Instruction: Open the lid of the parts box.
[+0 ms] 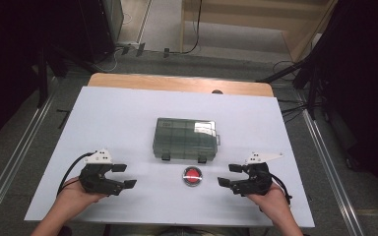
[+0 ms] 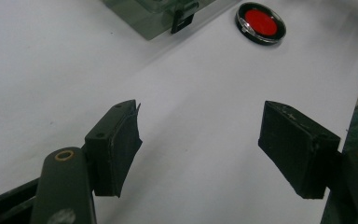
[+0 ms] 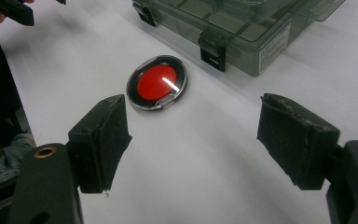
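Your left gripper [image 1: 124, 176] sits low over the near left part of the white counter [image 1: 128, 113], held in your left hand [image 1: 76, 194], its jaws spread wide apart with nothing between them. In the left gripper view the two black pads [image 2: 116, 144] frame only bare white surface.

Your right gripper [image 1: 229, 175] mirrors it on the near right, held in your right hand [image 1: 270, 196], and its jaws also stand wide apart and empty. Both grippers point inward, toward each other.

Between them lies a small round case with a red centre [image 1: 192, 176], black-rimmed under a clear lid, flat on the counter and touched by neither gripper. It is nearer your right gripper than your left. In the right gripper view the round case [image 3: 157, 82] lies just ahead of the jaws, off toward the left-hand pad; in the left gripper view it [image 2: 260, 22] sits farther off, near the top edge.

Just beyond the round case stands a smoky translucent compartment box [image 1: 185, 138], lid down, with two dark latches on its near side. The right gripper view shows those latches [image 3: 213, 52], the dividers through the lid, and a white label on one end wall. Box and case lie near each other but apart.
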Available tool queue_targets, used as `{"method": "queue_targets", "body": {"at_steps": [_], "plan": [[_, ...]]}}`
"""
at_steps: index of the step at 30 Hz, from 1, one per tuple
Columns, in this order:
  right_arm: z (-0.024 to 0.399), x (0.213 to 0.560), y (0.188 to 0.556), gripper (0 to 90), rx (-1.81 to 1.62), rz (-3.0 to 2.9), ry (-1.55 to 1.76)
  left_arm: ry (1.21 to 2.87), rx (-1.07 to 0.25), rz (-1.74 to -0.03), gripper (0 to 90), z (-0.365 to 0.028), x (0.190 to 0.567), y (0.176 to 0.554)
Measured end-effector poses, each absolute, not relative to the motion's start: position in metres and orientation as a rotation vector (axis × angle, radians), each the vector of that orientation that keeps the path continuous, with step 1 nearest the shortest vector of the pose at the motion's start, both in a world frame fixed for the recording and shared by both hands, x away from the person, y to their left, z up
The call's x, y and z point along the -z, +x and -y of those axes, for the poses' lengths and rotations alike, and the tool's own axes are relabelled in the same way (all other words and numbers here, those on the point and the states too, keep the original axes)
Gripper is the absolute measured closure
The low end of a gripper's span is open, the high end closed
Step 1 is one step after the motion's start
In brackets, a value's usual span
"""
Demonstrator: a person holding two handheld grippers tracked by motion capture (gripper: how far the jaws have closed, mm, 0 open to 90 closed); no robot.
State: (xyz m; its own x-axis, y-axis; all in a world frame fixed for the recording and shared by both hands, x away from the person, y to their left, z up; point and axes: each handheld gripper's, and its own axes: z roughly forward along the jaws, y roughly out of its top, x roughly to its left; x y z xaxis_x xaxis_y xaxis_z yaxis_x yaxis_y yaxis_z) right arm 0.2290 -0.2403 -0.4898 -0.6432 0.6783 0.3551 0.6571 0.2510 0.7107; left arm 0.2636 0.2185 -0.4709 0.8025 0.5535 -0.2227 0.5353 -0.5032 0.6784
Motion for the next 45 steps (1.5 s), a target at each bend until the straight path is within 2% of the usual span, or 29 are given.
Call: {"method": "queue_targets", "body": {"at_steps": [21,45], "plan": [[0.241,0.487,0.231,23.7,-1.372,-2.415,1.365,2.192,-0.023,-0.797,28.5,-0.22,0.47,0.264],[0.241,0.482,0.258,27.1,-1.345,-2.333,1.412,2.181,-0.018,-0.801,28.4,-0.221,0.471,0.263]]}}
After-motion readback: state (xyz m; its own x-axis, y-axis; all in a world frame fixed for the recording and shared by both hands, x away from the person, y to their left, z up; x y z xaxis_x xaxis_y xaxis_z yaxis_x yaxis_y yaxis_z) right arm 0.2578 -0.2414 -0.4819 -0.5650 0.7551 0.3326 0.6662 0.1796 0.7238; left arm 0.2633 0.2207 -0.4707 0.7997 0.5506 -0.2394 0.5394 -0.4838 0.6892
